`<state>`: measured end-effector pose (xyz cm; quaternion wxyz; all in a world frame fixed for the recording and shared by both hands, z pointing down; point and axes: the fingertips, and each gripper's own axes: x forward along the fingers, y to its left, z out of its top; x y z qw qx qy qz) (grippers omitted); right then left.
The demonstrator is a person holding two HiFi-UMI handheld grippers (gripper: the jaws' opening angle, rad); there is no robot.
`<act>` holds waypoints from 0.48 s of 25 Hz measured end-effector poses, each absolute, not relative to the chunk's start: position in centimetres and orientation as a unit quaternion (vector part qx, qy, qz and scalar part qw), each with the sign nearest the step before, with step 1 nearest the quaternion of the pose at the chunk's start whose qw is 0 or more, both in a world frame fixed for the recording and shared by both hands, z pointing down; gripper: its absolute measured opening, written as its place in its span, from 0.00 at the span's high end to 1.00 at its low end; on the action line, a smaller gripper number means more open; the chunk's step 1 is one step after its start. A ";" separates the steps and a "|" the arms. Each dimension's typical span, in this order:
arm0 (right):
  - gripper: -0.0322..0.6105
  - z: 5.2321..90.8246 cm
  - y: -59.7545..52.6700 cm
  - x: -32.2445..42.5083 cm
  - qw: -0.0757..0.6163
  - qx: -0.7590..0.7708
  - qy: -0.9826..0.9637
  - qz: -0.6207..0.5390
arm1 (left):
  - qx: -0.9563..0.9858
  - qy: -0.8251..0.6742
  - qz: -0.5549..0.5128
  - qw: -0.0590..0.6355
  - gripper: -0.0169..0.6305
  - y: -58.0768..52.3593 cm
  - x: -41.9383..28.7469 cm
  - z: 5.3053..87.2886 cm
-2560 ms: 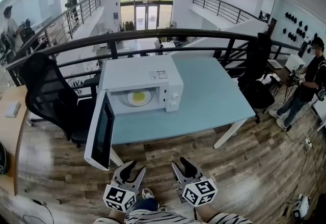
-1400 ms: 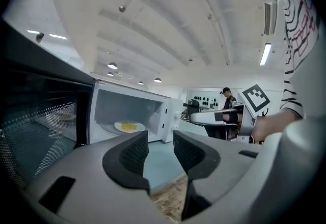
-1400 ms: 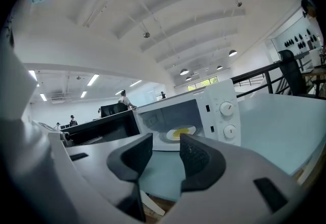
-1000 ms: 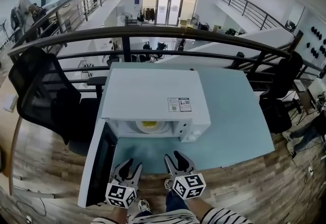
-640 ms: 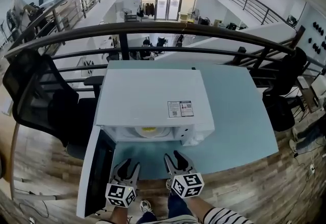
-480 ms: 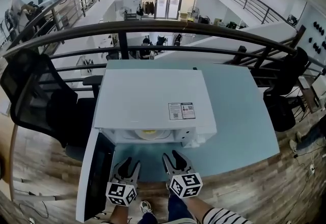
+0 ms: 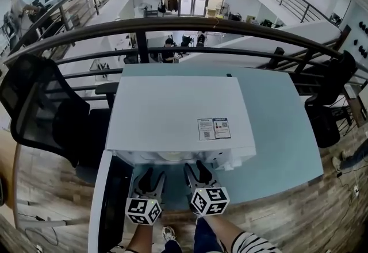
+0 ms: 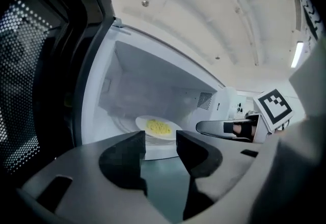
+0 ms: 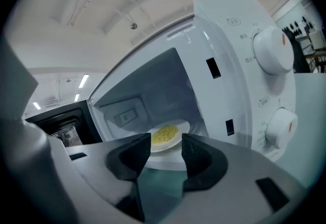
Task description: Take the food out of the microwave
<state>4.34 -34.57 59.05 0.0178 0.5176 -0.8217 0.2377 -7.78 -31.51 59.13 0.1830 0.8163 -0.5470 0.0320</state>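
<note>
Left claw (image 7: 150, 177) and right claw (image 7: 197, 169) having just been opening, standing wide with nothing between jaws, hovering before open microwave (image 7: 172, 119) on bench (image 7: 282, 131), food (image 8: 158, 127) sitting on plate (image 8: 142, 122) inside.

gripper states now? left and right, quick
Left gripper: open, jaws just opened wider, nothing between them.
Right gripper: open, jaws just opened wider, nothing between them; plate ahead, untouched.
</note>
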 end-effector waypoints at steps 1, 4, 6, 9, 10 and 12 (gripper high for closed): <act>0.66 59.2 -34.9 4.3 0.016 0.519 -0.820 0.240 | 0.816 -0.548 0.030 0.183 0.71 -32.0 -7.8 59.1; 0.63 59.6 -35.8 4.0 0.018 0.526 -0.816 0.239 | 0.815 -0.548 0.030 0.185 0.69 -33.5 -7.6 59.2; 0.63 59.9 -36.3 3.6 0.016 0.526 -0.815 0.242 | 0.815 -0.547 0.033 0.187 0.68 -34.6 -7.6 59.2; 0.62 60.2 -37.1 3.0 0.016 0.526 -0.816 0.240 | 0.815 -0.544 0.036 0.194 0.67 -36.1 -7.7 59.4; 0.61 60.2 -37.3 2.8 0.018 0.527 -0.816 0.237 | 0.815 -0.543 0.036 0.199 0.66 -36.5 -7.7 59.5; 0.60 60.3 -37.8 2.7 0.021 0.529 -0.815 0.234 | 0.814 -0.540 0.035 0.210 0.65 -37.2 -7.8 59.8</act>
